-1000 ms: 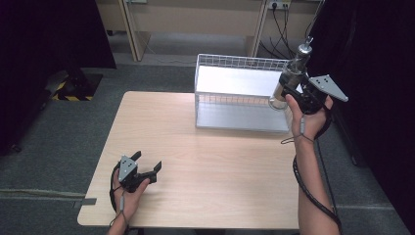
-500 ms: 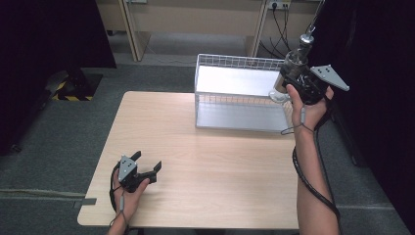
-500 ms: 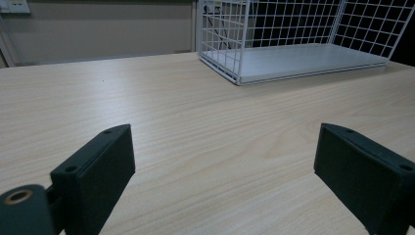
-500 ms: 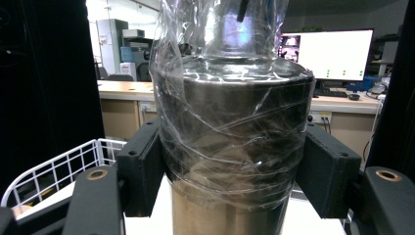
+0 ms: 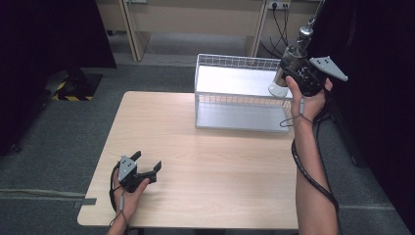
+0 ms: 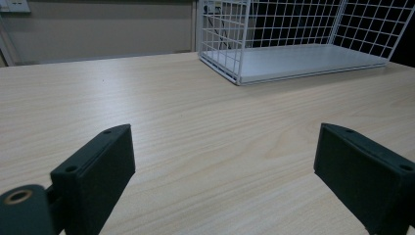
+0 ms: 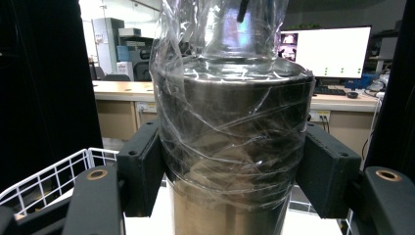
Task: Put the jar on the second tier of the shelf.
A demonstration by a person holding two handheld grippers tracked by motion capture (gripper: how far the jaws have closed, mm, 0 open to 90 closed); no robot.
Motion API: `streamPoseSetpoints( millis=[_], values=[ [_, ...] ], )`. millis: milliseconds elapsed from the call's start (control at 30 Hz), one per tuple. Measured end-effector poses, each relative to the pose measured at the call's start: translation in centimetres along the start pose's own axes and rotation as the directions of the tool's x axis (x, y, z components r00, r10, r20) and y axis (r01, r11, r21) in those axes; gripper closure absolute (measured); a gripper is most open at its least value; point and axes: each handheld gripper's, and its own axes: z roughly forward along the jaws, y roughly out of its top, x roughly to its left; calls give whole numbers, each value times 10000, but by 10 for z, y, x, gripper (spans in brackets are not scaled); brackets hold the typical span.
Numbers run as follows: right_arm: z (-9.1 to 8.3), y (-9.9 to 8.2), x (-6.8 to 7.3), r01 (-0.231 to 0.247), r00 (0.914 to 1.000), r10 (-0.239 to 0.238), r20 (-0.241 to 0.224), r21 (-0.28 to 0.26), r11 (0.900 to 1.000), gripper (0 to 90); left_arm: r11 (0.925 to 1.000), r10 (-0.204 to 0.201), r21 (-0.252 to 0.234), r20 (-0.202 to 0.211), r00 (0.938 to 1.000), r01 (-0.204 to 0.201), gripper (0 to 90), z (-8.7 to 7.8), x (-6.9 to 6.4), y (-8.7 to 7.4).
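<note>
A steel tumbler wrapped in clear plastic film (image 5: pixel 292 60) (image 7: pixel 234 132) hangs in the air over the right end of the white wire basket (image 5: pixel 211 62). My right gripper (image 5: pixel 295 69) (image 7: pixel 230 169) is shut on the tumbler's body, its two black jaws pressed against either side. The tumbler leans a little, its narrow top pointing up and to the right. My left gripper (image 5: pixel 147 163) (image 6: pixel 222 171) rests low on the wooden table (image 5: pixel 220 171) near the front left corner, open, with nothing between its jaws.
The wire basket (image 6: pixel 293 29) stands at the table's back right with a flat white bottom and nothing inside. Cables and a wall socket (image 5: pixel 279 5) lie behind it. A dark curtain borders the right side. A lit monitor (image 7: pixel 325 54) stands far off.
My right gripper has lifted the tumbler higher and slightly farther back over the basket's right end. The left gripper has stayed still.
</note>
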Motion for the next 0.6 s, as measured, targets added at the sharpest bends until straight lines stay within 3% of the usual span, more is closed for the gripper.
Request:
streamPoseSetpoints(
  millis=[600],
  values=[
    [26,5,-5,-204,9997,202,117,195,9996,340,10000,-20,-1,24,10000,20,77,0,0,0]
  ],
)
